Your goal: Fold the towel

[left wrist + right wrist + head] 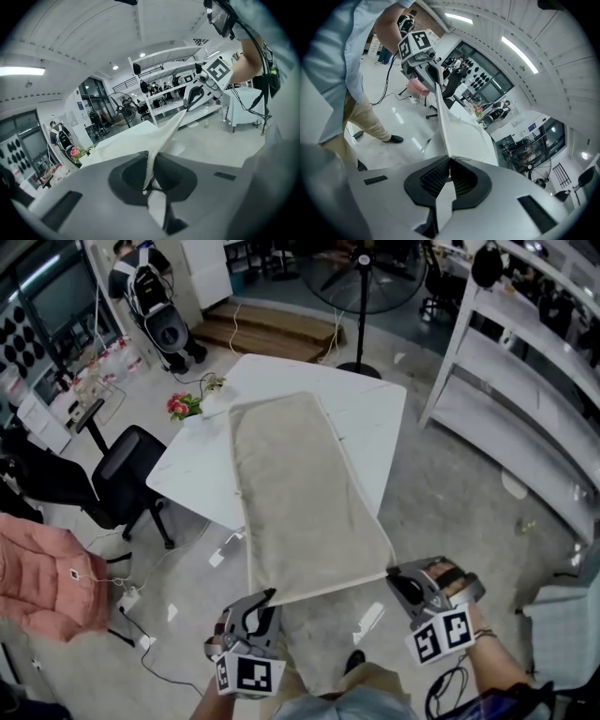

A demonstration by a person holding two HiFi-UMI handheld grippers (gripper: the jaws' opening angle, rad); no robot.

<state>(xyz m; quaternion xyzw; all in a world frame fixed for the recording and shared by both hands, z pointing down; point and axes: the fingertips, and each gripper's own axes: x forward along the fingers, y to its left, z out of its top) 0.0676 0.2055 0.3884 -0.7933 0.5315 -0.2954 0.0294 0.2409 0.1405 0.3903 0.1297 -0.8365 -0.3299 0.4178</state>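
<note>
1. Closest to the viewer, at the bottom of the head view, are two hand-held tools. These are the left gripper and the right gripper, and each carries a black-and-white marker cube.
2. Stretched between them is the near short edge of the towel, a long beige rectangle that runs away from the person.
3. Most of the towel lies flat along a white table. Its near end reaches past the table's edge and is held up in the air over the floor.
4. The left gripper is clamped tight on the towel's near left corner. In the left gripper view the cloth stands as a thin sheet pinched between the dark pads.
5. The right gripper is clenched the same way on the near right corner. In the right gripper view the fabric rises straight out from between its closed pads.
6. The task looks to be at an early stage. Both near corners are gripped, but no fold shows and the towel appears to be one open layer.
7. What seems left is to carry the near edge over to the far edge, lay it down and let go.
8. A black office chair stands to the left of the table. Pink flowers sit by the table's left corner.
</note>
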